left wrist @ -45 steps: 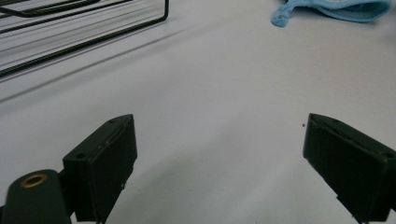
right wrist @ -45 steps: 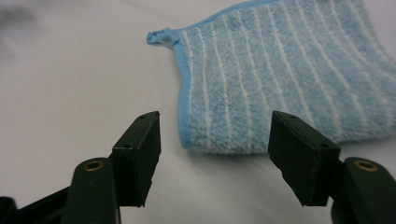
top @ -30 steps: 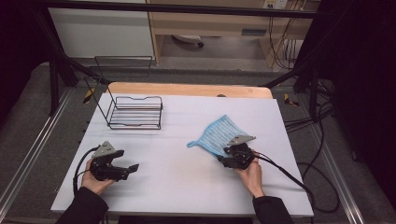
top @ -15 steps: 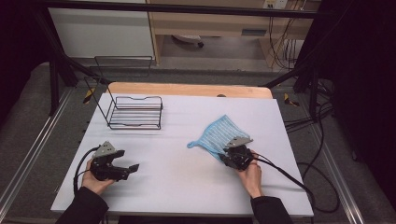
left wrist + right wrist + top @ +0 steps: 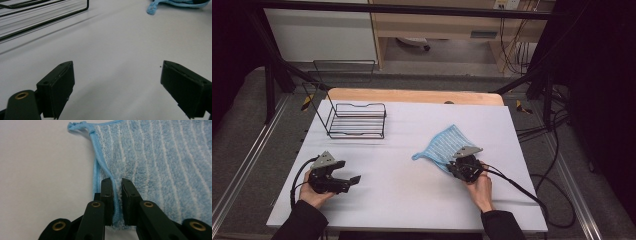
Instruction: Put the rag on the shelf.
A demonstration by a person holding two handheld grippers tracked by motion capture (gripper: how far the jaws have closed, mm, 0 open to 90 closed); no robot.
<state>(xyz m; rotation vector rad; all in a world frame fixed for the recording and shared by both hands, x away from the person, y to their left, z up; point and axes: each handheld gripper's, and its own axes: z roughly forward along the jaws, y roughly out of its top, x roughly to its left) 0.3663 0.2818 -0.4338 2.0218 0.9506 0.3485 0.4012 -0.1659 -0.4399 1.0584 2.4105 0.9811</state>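
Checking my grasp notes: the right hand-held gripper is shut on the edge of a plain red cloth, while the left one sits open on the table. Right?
Not quite: the cloth is blue with white stripes, as the right gripper view shows. The right hand-held gripper is shut on its edge; the left hand-held gripper is open.

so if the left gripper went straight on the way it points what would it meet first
Probably bare table for a long stretch. The left gripper has open jaws with nothing between them. Ahead, the cloth lies to the right and the wire rack to the left, so it may pass between them; depth is hard to judge.
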